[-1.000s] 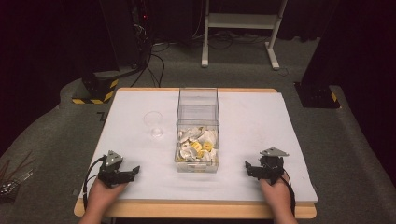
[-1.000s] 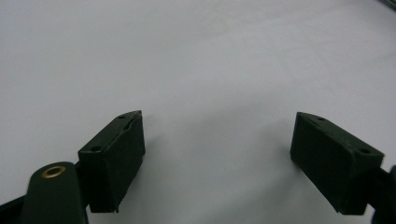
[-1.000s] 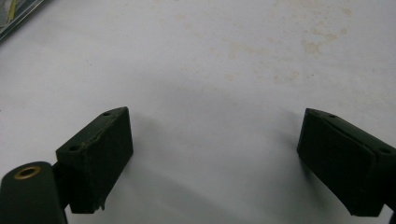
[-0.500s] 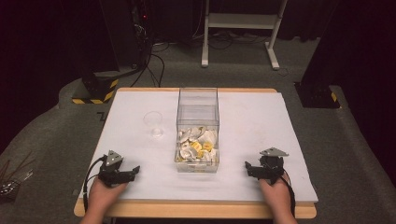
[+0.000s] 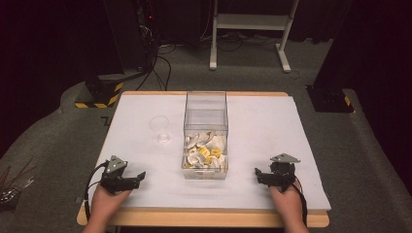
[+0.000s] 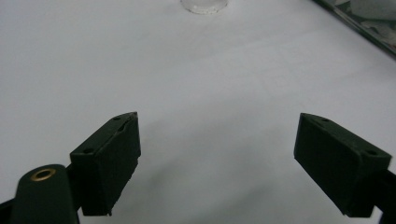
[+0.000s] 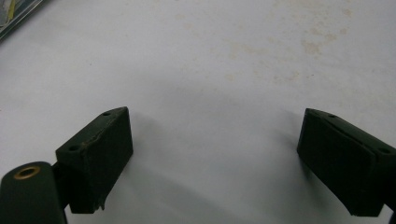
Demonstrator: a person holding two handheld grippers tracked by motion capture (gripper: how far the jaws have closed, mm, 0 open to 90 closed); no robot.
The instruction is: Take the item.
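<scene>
While both rest apart, left claw (image 5: 138, 175) agape, right claw (image 5: 258, 174) agape

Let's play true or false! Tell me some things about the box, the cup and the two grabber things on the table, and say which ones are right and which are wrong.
1. The clear box has white and yellow pieces in it. True.
2. The left gripper is squeezing the clear cup. False: its jaws are wide apart with nothing between them, and the cup stands farther up the table.
3. The cup stands to the left of the box in the high view. True.
4. The right gripper is shut tight. False: its jaws are wide open over the white table cover.
5. The box has a lid on it. False: the top looks open.
</scene>
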